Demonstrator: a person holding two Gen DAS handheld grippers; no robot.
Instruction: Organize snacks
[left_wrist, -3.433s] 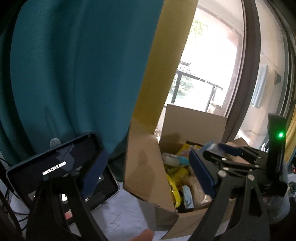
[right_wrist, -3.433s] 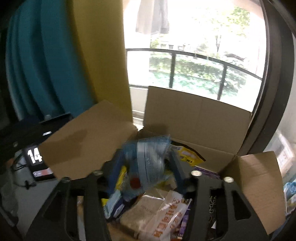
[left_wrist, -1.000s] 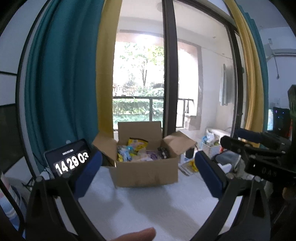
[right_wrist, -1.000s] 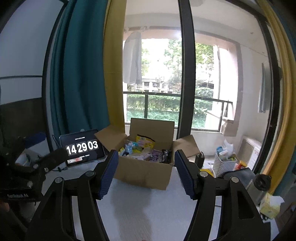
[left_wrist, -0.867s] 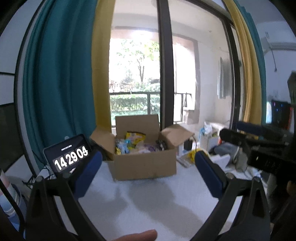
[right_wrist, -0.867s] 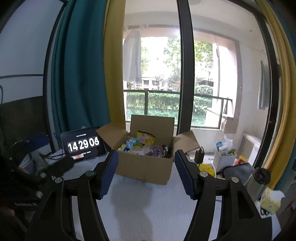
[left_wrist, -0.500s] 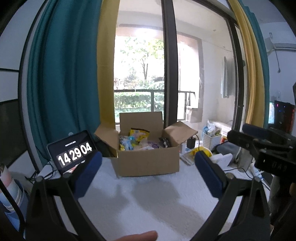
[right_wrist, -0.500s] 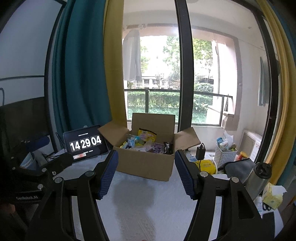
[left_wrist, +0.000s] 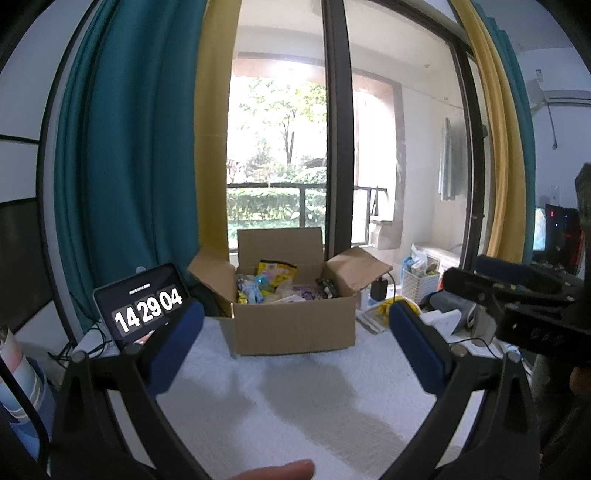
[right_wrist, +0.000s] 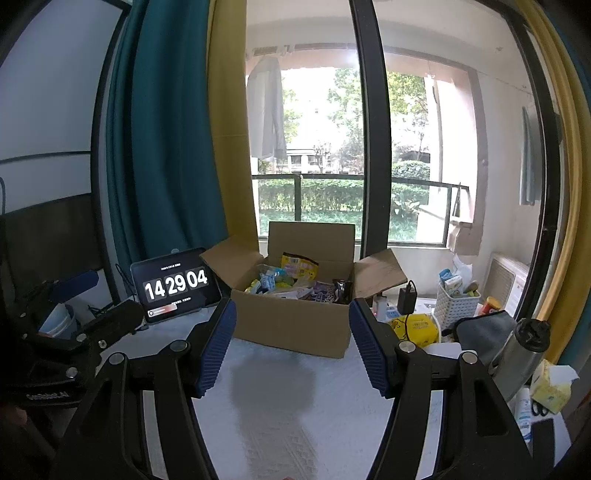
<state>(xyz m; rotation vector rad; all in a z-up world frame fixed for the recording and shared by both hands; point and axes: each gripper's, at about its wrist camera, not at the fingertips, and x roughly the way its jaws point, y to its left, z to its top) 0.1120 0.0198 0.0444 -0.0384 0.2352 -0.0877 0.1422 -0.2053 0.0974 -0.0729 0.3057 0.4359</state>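
An open cardboard box (left_wrist: 295, 326) (right_wrist: 295, 325) stands at the far side of a white-covered table (left_wrist: 295, 398). Snack packets (left_wrist: 275, 275) (right_wrist: 295, 271), yellow, blue and purple, fill it. My left gripper (left_wrist: 295, 343) is open with nothing between its blue pads and sits well back from the box. My right gripper (right_wrist: 293, 343) is open too, empty, and equally far from the box. Each gripper appears at the side of the other's view: the right one (left_wrist: 517, 299), the left one (right_wrist: 74, 332).
A tablet (left_wrist: 146, 308) (right_wrist: 177, 288) showing a clock leans left of the box. To the right lie a white basket (right_wrist: 458, 295), a charger (right_wrist: 406, 295), a yellow packet (right_wrist: 417, 326), a steel flask (right_wrist: 524, 350) and a tissue box (right_wrist: 554, 384). Curtains and a window stand behind.
A few seconds back both grippers were at the box, the right one shut on a blue packet. Now both are drawn far back, open and empty. Over the last second hardly anything shifted.
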